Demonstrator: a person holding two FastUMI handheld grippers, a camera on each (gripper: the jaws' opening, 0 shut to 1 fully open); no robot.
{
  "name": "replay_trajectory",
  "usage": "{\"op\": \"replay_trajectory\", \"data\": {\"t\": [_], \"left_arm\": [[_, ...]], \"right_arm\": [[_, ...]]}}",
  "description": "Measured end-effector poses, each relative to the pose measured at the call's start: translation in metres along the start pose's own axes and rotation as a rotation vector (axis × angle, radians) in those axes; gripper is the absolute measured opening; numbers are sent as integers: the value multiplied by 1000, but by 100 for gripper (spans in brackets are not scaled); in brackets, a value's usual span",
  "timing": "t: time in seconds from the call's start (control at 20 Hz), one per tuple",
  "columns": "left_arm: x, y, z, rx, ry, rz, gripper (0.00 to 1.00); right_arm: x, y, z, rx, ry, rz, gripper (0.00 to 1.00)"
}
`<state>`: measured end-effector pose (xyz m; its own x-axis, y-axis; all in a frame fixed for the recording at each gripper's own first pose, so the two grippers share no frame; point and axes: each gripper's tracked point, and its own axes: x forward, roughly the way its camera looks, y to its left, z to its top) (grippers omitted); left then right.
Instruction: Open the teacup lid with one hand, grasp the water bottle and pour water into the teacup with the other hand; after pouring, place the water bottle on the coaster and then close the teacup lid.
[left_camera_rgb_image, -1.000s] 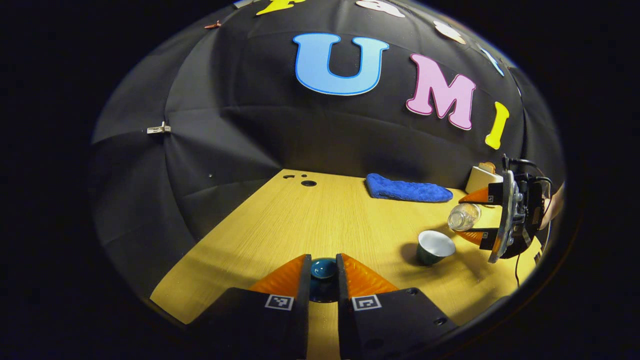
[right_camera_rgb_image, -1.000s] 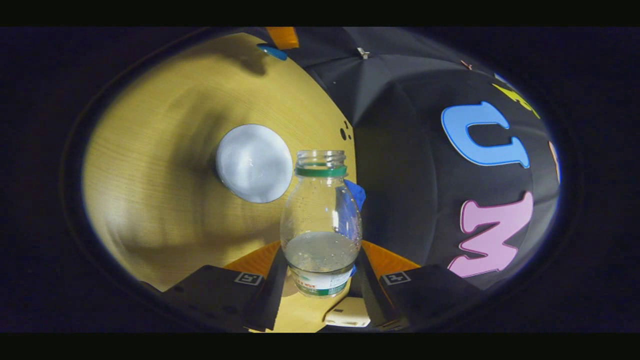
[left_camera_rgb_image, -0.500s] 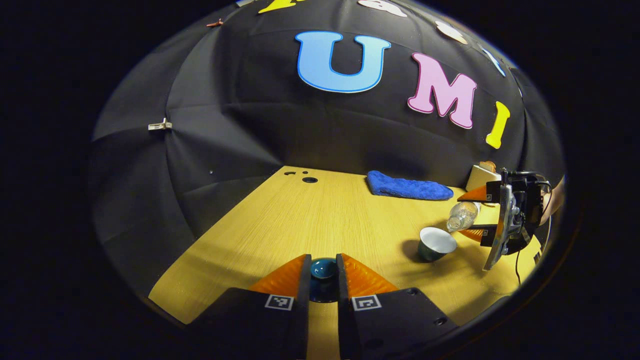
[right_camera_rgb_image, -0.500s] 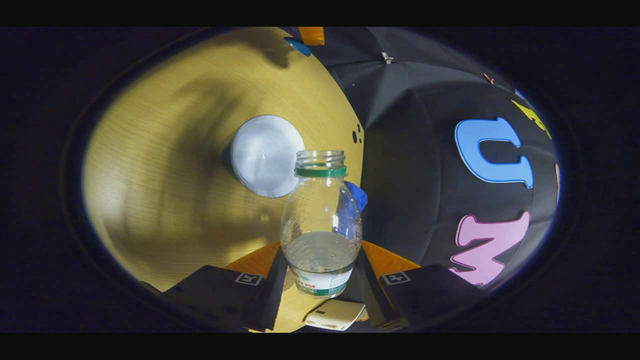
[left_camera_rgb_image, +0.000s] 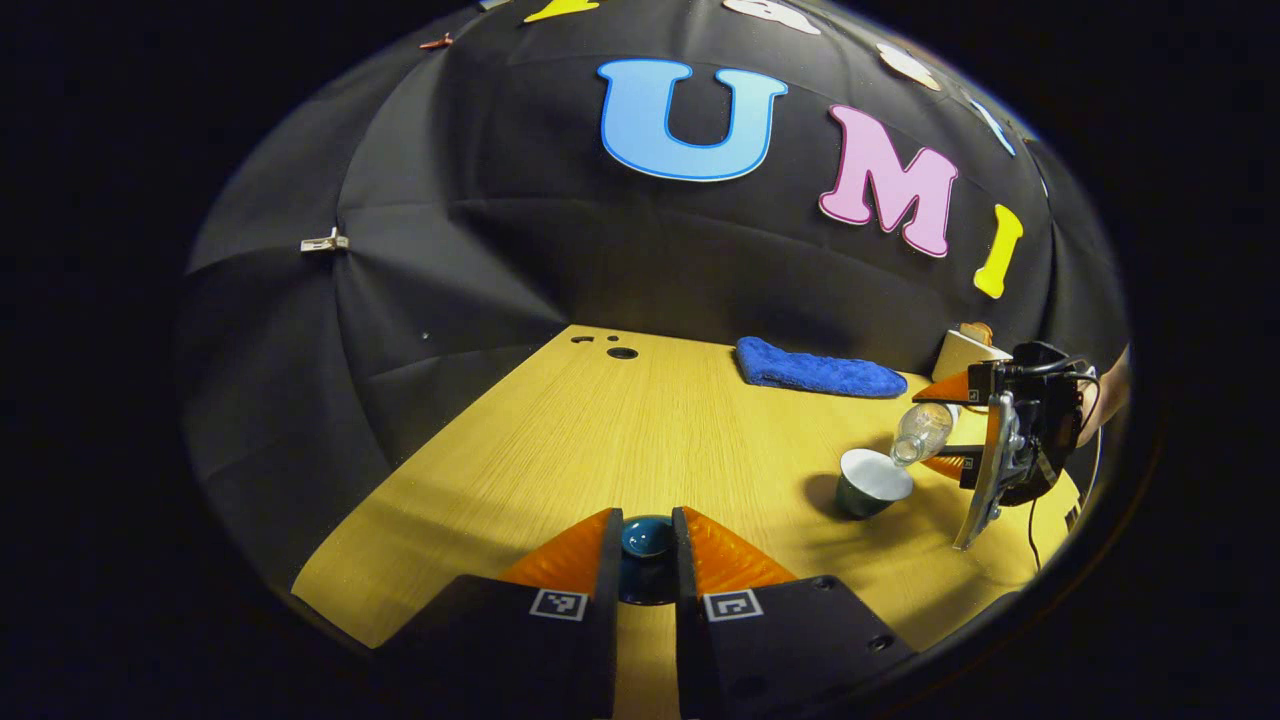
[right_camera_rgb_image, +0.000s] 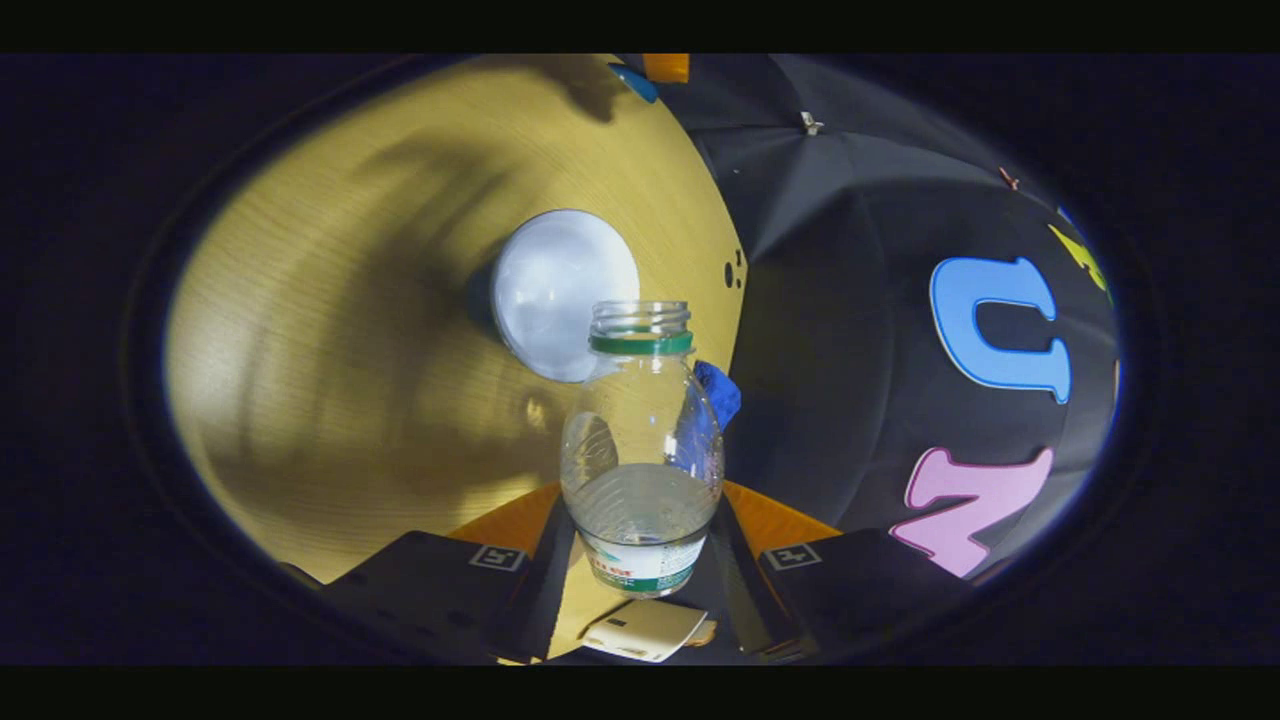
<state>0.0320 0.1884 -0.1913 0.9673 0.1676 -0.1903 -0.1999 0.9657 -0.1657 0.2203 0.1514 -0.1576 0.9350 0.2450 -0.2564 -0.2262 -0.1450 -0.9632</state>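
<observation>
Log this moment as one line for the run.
phase: pouring | left gripper: shut on dark teal teacup lid, off cup | right gripper: shut on clear plastic water bottle, tilted, mouth over white-lined teacup

Wide open table (left_camera_rgb_image: 600, 440) across the middle and left, nothing in the way there. Crowded on the right: cup (left_camera_rgb_image: 872, 483) standing open, bottle (left_camera_rgb_image: 922, 432) tilted just above its rim, right gripper (left_camera_rgb_image: 950, 428) clamped on the bottle and blocking that side. Blue towel (left_camera_rgb_image: 818, 371) along the back wall, pale box (left_camera_rgb_image: 965, 352) tucked behind the gripper. Near edge taken by left gripper (left_camera_rgb_image: 646, 545) pinching the lid (left_camera_rgb_image: 646, 537)
</observation>
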Motion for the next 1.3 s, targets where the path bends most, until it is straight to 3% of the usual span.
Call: {"op": "replay_trajectory", "data": {"t": [0.05,0.2,0.25,0.3,0.35,0.45,0.5,0.75,0.8,1.3], "left_arm": [[0,0,0,-1,0,-1,24],[-2,0,0,0,-2,-1,28],[-2,0,0,-2,-3,-1,24],[-2,0,-1,-4,-3,-1,24],[-3,0,-1,-6,-3,1,28],[-3,2,-3,-9,-2,5,24],[-4,3,-2,-12,0,5,28],[-4,8,-5,-25,5,14,24],[-3,8,-5,-26,5,13,28],[0,8,-8,-20,8,13,28]], "right_arm": [[0,-1,-1,-9,3,-1,71],[0,-2,-1,-44,5,-1,75],[2,-3,0,-55,3,-1,71],[1,-4,0,-67,-1,1,75],[2,-3,0,-73,-5,7,71],[3,-4,0,-89,2,15,71],[4,-4,1,-97,2,14,71],[4,-8,6,-152,-10,13,71],[5,-9,6,-166,-13,10,70],[8,-14,3,-221,-19,27,70]]}}
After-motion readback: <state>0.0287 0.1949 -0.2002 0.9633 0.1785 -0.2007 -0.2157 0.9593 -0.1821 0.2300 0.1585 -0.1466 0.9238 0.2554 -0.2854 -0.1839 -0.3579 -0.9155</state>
